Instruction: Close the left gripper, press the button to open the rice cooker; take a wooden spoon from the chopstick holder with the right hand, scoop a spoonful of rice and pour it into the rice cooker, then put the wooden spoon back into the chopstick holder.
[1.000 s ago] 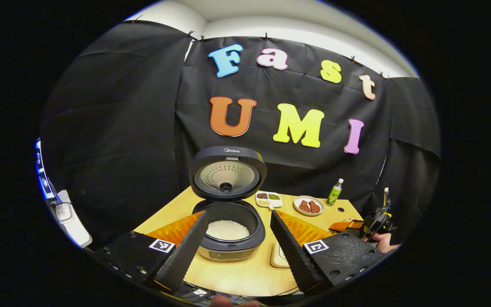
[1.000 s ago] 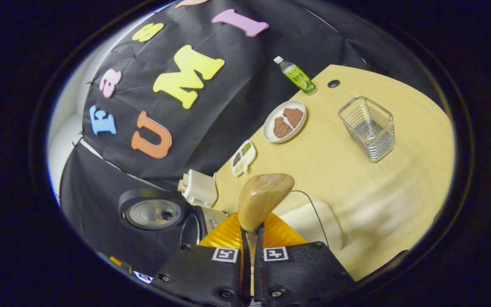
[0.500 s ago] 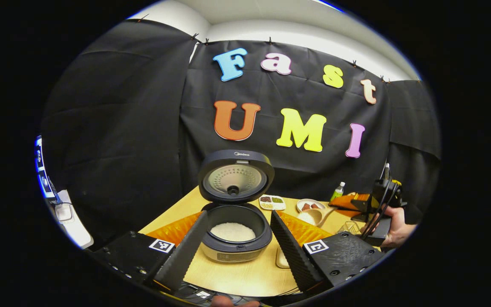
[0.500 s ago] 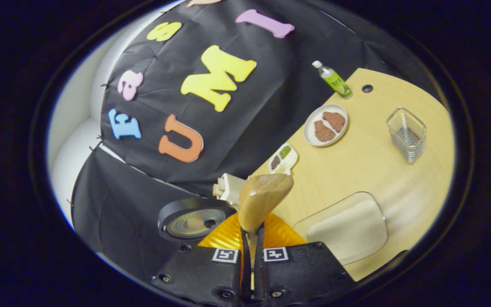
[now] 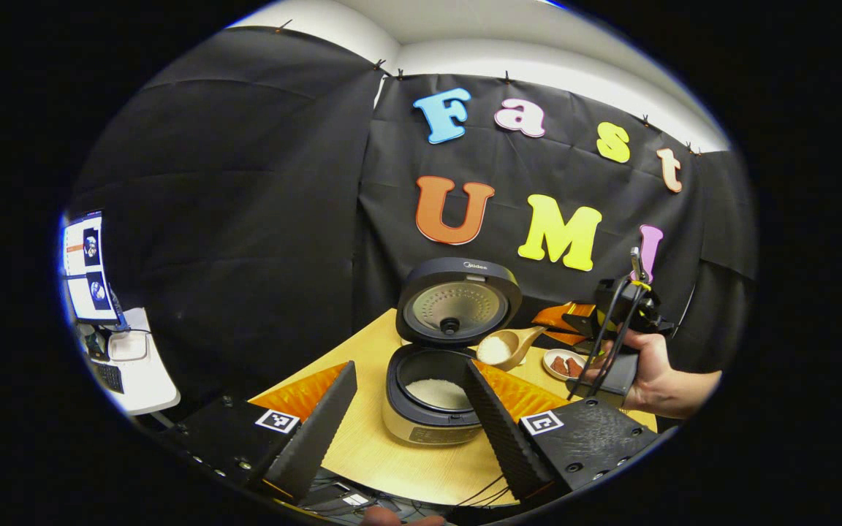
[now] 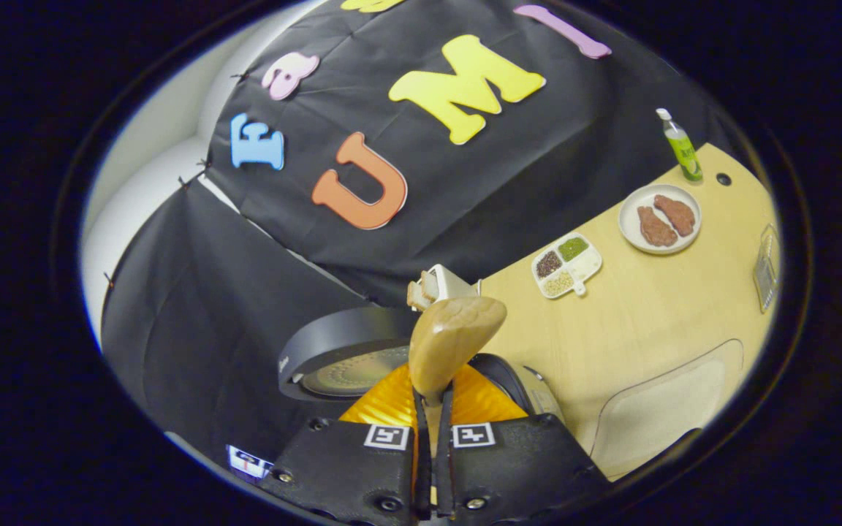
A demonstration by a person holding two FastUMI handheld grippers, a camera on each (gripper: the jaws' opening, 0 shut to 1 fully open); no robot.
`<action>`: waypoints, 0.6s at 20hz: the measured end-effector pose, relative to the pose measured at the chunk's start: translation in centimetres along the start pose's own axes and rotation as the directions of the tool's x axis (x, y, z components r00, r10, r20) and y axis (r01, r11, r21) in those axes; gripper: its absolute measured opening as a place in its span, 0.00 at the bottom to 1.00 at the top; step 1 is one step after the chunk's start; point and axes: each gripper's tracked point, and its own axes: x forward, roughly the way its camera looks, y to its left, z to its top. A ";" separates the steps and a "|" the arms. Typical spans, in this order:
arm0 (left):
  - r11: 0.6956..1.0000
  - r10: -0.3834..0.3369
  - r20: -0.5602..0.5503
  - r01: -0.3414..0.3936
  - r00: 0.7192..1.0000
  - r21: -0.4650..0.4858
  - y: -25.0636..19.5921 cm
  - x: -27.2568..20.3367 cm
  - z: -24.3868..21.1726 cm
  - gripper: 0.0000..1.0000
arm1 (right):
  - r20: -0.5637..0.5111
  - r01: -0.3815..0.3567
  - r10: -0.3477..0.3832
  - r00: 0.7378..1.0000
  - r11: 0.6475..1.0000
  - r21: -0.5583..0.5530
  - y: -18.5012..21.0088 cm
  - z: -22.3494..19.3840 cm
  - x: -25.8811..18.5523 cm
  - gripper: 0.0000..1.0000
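Now, line by line:
Left tool (image 5: 408, 416): fingers spread wide, holding nothing, poised above the desk (image 5: 399, 467) with the rice cooker (image 5: 432, 398) between them.
Right tool (image 6: 432, 438): fingers pressed together on the handle of the wooden spoon (image 6: 454, 340); in the left gripper view a hand (image 5: 651, 369) carries it to the right of the cooker.
Wooden spoon: bowl heaped with white rice, hanging just over the right rim of the pot.
Rice cooker: lid (image 5: 459, 301) raised upright, white rice lying in the inner pot.
Desk beyond: divided dish (image 6: 566, 264) of grains, plate (image 6: 659, 218) with two brown pieces, green bottle (image 6: 681, 150) at the far edge.
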 end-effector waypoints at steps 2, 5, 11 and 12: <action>1.000 -0.001 0.022 0.001 1.000 0.013 0.1 -0.3 -0.2 0.95 | -0.001 0.031 -0.031 1.000 0.996 -0.084 0.0 -0.9 1.2 0.08; 0.997 -0.074 0.062 0.071 0.995 0.042 -0.8 -0.1 -0.8 0.95 | 0.014 0.094 -0.093 0.996 0.978 -0.187 -0.3 -1.4 2.1 0.08; 0.950 -0.281 0.117 0.258 0.953 0.177 -1.8 1.0 -2.3 0.94 | 0.099 0.216 -0.192 0.976 0.898 -0.383 0.1 -1.4 2.0 0.08; 0.947 -0.294 0.122 0.271 0.948 0.175 -1.6 1.1 -2.6 0.95 | 0.120 0.235 -0.204 0.972 0.885 -0.401 0.3 -1.2 2.0 0.08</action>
